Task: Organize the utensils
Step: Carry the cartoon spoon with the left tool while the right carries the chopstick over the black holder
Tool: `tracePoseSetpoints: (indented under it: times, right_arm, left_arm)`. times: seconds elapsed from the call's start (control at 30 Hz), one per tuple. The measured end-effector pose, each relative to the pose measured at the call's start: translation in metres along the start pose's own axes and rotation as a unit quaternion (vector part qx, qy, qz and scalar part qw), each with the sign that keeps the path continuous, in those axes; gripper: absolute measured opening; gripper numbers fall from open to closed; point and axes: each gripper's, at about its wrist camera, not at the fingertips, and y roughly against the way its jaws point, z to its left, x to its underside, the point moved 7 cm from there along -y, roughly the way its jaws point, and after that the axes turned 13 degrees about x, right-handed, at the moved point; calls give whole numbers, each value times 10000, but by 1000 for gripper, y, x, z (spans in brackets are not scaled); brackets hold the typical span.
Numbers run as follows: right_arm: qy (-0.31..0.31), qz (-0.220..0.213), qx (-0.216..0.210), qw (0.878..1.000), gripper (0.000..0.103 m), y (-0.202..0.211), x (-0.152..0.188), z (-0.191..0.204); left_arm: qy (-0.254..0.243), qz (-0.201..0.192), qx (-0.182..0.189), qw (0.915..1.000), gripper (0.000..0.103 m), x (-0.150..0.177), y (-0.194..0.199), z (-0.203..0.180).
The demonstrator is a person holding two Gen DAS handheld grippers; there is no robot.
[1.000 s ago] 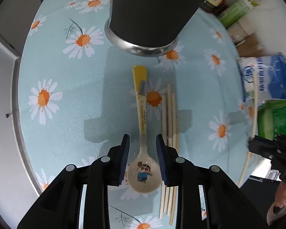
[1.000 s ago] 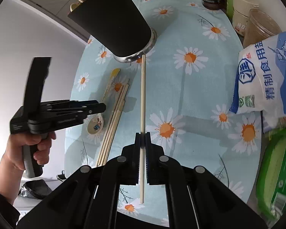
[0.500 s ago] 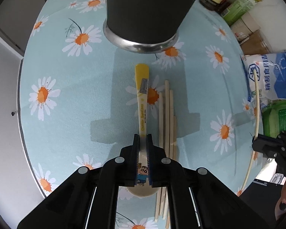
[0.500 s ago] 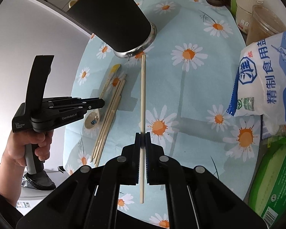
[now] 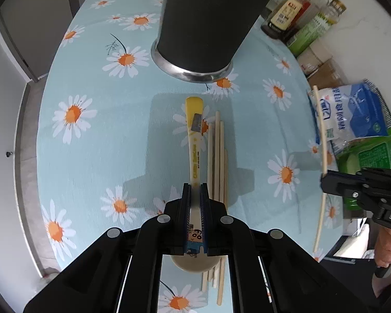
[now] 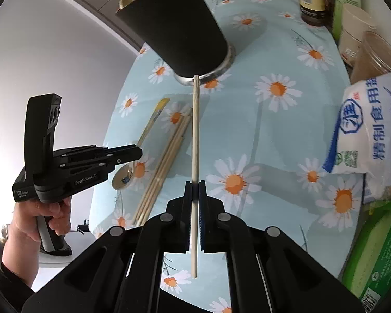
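On desk: one spoon, one black holder, loose chopsticks beside spoon.
Left tool clamped on spoon neck, pointing steeply down; right tool clamped on one chopstick.

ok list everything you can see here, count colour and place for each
utensil cup: one, black with a steel base, far middle of the table
spoon: one, yellow-handled, clamped in the left gripper
chopstick: one, pale wood, clamped in the right gripper
loose chopsticks: several, pale wood, on the cloth beside the spoon
tablecloth: one, light blue with daisies
salt bag: one, white and blue, right edge
green packet: one, near right
bottles and jars: several, far right
left gripper: black, shut
right gripper: black, shut
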Motion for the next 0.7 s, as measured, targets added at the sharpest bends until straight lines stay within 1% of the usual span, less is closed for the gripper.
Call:
tracePoseSetpoints:
  times: [0.17, 0.2, 0.23, 0.43, 0.47, 0.5, 0.57, 0.67, 0.7]
  right_arm:
    - [113, -120, -137, 9998, 6, 2, -3, 10]
    - [142, -133, -162, 9997, 6, 3, -4, 12]
    - [174, -141, -189, 9996, 6, 4, -5, 14]
    - [238, -412, -378, 9982, 6, 15, -18, 19]
    - [256, -485, -437, 9975, 6, 19, -22, 21]
    - [268, -534, -451, 9972, 6, 21, -24, 22]
    - [247, -661, -488, 9963, 6, 28, -32, 22]
    - [201, -903, -576, 9940, 6, 41, -47, 22]
    - [186, -1011, -614, 9928, 6, 49, -53, 21]
  left_arm:
    - [-42, -368, 198, 9991, 6, 0, 13, -12]
    - [-13, -445, 284, 9986, 6, 2, 18, -15]
    - [-9, -522, 417, 9978, 6, 3, 23, -20]
    - [-192, -1007, 749, 9919, 6, -1, 52, -51]
    - [-266, -1131, 898, 9892, 6, -3, 59, -58]
    - [-351, -1238, 963, 9870, 6, -6, 65, -63]
    - [-589, -1499, 934, 9825, 6, -15, 78, -74]
    - [-659, -1779, 1095, 9757, 6, -28, 91, -84]
    - [-750, -1938, 1107, 9719, 6, -33, 99, -89]
